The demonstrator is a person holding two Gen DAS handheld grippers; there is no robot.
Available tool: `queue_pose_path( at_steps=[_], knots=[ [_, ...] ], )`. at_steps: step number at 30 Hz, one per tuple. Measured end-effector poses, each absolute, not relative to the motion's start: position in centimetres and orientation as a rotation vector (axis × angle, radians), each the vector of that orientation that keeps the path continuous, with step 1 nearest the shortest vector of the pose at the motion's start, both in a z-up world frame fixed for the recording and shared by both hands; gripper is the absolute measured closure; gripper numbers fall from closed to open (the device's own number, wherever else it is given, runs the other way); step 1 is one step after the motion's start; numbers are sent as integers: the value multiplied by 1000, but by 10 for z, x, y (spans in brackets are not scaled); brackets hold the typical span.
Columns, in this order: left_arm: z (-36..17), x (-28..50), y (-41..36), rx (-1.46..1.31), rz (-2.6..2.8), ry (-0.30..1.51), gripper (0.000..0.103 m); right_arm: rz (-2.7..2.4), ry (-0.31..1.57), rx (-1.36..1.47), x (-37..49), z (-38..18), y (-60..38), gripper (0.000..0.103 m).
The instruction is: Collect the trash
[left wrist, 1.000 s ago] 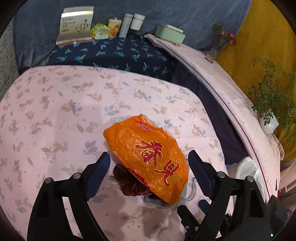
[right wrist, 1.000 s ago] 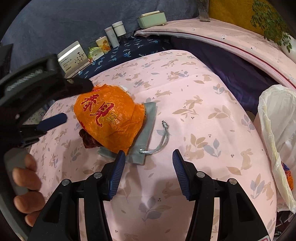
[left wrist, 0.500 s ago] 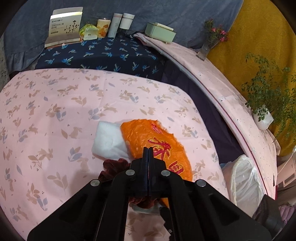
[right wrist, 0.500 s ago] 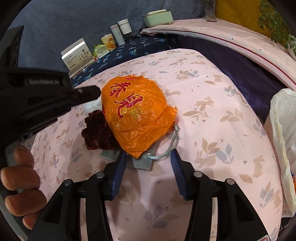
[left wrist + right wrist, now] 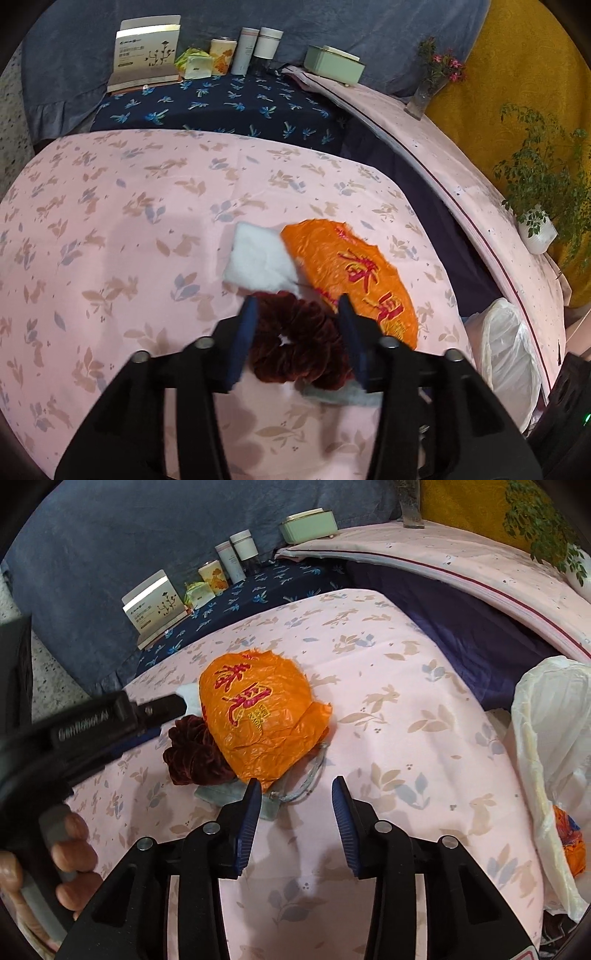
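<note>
An orange plastic bag (image 5: 354, 280) with red characters lies crumpled on the pink sheet. It rests partly on a dark red scrunchie (image 5: 295, 343) and a grey drawstring pouch (image 5: 221, 794). A white pad (image 5: 258, 258) lies just beyond them. My left gripper (image 5: 297, 301) hovers over the scrunchie with its jaws opening; the scrunchie shows between them, ungripped. My right gripper (image 5: 295, 786) is low at the orange bag's (image 5: 255, 716) near edge, jaws closing. The pouch's cord (image 5: 310, 779) lies between them and the pads do not press on it.
A white trash bag (image 5: 550, 775) hangs open at the bed's right edge with orange rubbish inside. A box (image 5: 147, 55), bottles (image 5: 255, 48) and a green case (image 5: 332, 66) line the far headboard. Potted plants (image 5: 535, 206) stand right. A hand (image 5: 70, 864) holds the left gripper.
The left jaws shut, then opened again. The orange bag shifted right, baring the white pad and the scrunchie. The right gripper came closer to the pouch and its jaws narrowed.
</note>
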State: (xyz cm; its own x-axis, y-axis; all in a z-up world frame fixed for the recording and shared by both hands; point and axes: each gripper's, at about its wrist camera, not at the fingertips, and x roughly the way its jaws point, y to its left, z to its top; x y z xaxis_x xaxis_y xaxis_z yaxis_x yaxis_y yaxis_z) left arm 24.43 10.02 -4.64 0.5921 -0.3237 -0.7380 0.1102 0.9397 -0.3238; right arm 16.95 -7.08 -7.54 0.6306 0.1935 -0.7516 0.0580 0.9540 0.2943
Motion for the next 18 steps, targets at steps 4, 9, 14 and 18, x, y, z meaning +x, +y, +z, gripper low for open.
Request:
queue_pose_path(
  at_steps=[4, 9, 14, 18],
  knots=[
    [-54, 237, 100, -242, -271, 921, 34, 76, 864, 287, 177, -67, -71, 57],
    [-64, 232, 111, -243, -240, 938, 32, 97, 852, 251, 199, -59, -63, 55],
    [-73, 237, 127, -301, -220, 965, 30, 122, 884, 236, 219, -71, -52, 55],
    [-76, 240, 124, -286, -218, 971, 28, 123, 898, 214, 226, -81, -47, 67]
  ],
)
